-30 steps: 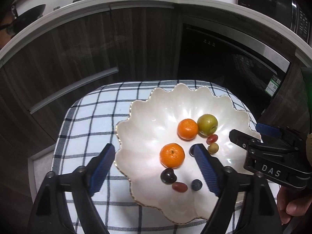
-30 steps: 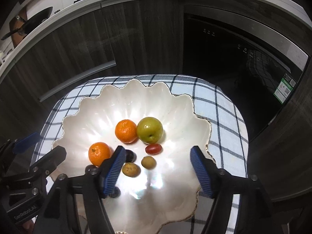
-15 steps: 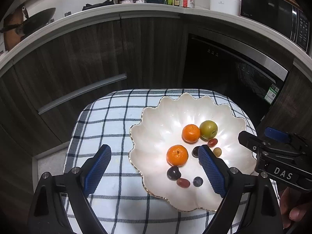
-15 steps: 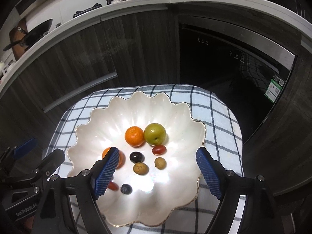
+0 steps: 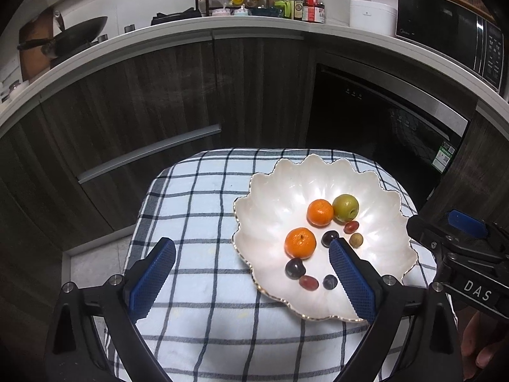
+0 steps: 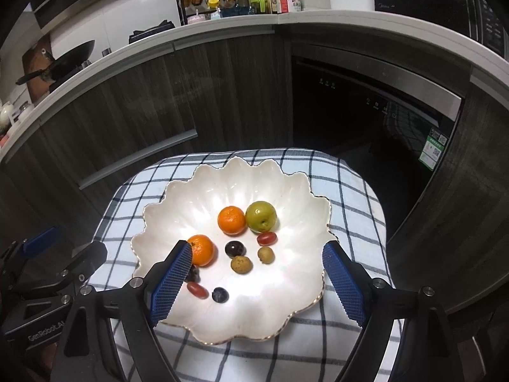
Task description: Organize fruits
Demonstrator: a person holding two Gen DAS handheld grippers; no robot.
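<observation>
A white scalloped dish (image 5: pixel 270 191) (image 6: pixel 286 299) rests on a checked cloth and holds two oranges (image 5: pixel 300 243) (image 6: pixel 231 220), a green fruit (image 5: pixel 345 208) (image 6: pixel 260 216), dark plums, red grapes, a blueberry and small brown fruits. My left gripper (image 5: pixel 251 254) hangs above the dish's near left edge, jaws opening wide with nothing held between them. My right gripper (image 6: pixel 257 256) hovers over the dish's near side, jaws opening, no fruit gripped. Each gripper shows at the edge of the other's view.
The checked cloth (image 5: pixel 197 197) covers a small table in front of dark kitchen cabinets (image 5: pixel 127 111) and a built-in appliance (image 5: pixel 375 121). A counter behind carries a wok (image 5: pixel 73 36), bottles and a microwave (image 5: pixel 451 31). A hand (image 5: pixel 483 347) shows at lower right.
Both grippers have pulled back and up from the dish, so it looks smaller and more counter shows. Both jaws have spread wider. The fruits lie where they were.
</observation>
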